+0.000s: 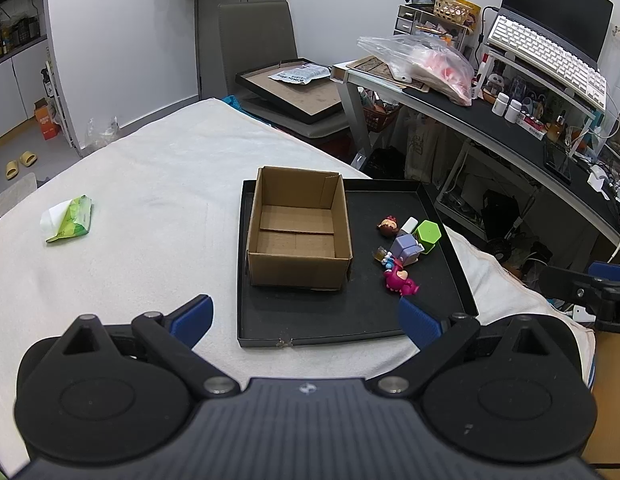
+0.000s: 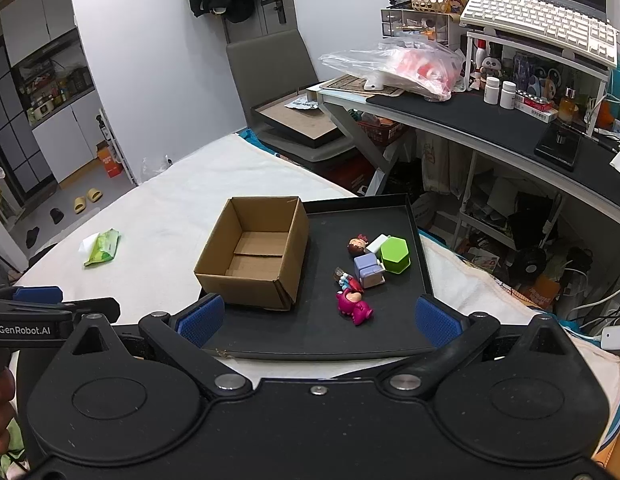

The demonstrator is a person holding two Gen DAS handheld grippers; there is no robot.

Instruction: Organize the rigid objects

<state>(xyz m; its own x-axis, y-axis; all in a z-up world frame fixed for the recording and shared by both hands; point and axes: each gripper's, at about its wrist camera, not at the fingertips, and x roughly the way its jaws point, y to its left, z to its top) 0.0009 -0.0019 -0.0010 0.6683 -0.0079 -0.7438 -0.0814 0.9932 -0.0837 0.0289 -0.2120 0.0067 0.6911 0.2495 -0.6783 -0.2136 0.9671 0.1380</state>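
An open, empty cardboard box (image 1: 298,228) (image 2: 254,256) stands on the left part of a black tray (image 1: 350,312) (image 2: 326,336). To its right on the tray lie several small toys: a pink figure (image 1: 400,280) (image 2: 353,303), a lavender cube (image 1: 406,247) (image 2: 368,269), a green hexagonal block (image 1: 428,235) (image 2: 395,254), a brown-haired figure head (image 1: 388,226) (image 2: 357,245) and a white block (image 1: 409,225) (image 2: 377,243). My left gripper (image 1: 306,320) is open and empty at the tray's near edge. My right gripper (image 2: 318,318) is open and empty over the tray's near edge.
The tray lies on a white cloth-covered table (image 1: 150,184). A green wipes pack (image 1: 70,220) (image 2: 103,246) lies at the left. A cluttered desk (image 1: 510,120) with a keyboard (image 2: 542,24) stands to the right. A grey chair (image 1: 262,40) holds a frame behind the table.
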